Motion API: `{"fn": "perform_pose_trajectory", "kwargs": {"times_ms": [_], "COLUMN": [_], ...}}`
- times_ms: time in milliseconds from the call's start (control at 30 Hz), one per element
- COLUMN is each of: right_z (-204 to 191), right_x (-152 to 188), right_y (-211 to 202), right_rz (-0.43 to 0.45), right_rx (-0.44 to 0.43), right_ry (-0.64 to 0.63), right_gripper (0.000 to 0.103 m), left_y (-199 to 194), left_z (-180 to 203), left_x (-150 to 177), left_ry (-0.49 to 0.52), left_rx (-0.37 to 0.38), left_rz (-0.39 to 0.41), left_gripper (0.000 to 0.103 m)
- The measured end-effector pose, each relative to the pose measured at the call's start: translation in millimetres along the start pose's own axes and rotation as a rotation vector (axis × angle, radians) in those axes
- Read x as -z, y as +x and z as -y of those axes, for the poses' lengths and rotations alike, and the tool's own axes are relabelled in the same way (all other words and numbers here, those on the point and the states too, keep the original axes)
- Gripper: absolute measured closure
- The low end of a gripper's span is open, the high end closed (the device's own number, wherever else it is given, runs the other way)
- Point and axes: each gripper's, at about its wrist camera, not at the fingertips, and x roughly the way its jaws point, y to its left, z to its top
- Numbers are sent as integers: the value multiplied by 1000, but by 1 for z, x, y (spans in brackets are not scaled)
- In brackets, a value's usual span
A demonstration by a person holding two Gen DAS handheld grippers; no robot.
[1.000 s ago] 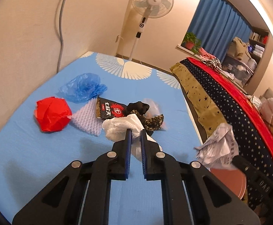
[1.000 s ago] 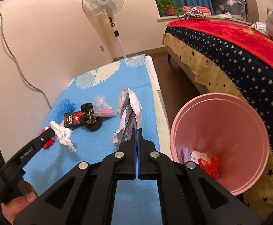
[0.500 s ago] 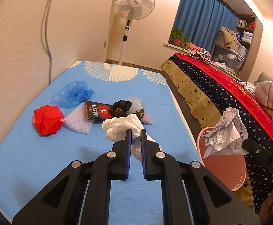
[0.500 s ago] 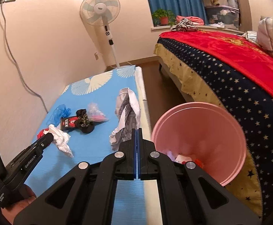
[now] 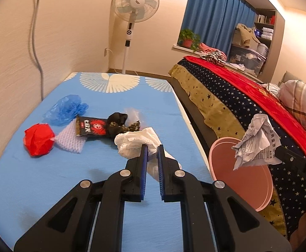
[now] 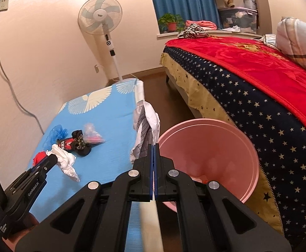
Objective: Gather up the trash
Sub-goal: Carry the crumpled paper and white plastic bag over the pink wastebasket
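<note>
L claw: left gripper pinched on white plastic bag, lifted off blue mat, mid-mat toward its right edge.
R claw: right gripper fully closed on crumpled paper, held past mat's right edge, by near rim of pink bin.
Bin: on floor btw mat edge & bed; mouth unobstructed.
Left on mat: red wad, blue bag, white mesh, black wrapper, all toward left/far side.
Room: near half of mat bare.
</note>
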Motion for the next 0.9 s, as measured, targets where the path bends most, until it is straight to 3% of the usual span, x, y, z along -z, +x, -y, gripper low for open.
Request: {"fn": "perform_pose_trajectory", "kwargs": {"times_ms": [433,900], "right_z": [27,67], "right_x": [-7,-10], "right_y": [-2,-6], "right_rz": [28,50], "right_rx": [80,191], "right_ry": [21,77], "right_gripper": [103,103], "left_y": [11,25], "left_z": [41,99], "left_x": [4,10], "left_ry": [72,189], "left_rx": [71,208], "left_rz": [6,17], "left_gripper": [93,93]}}
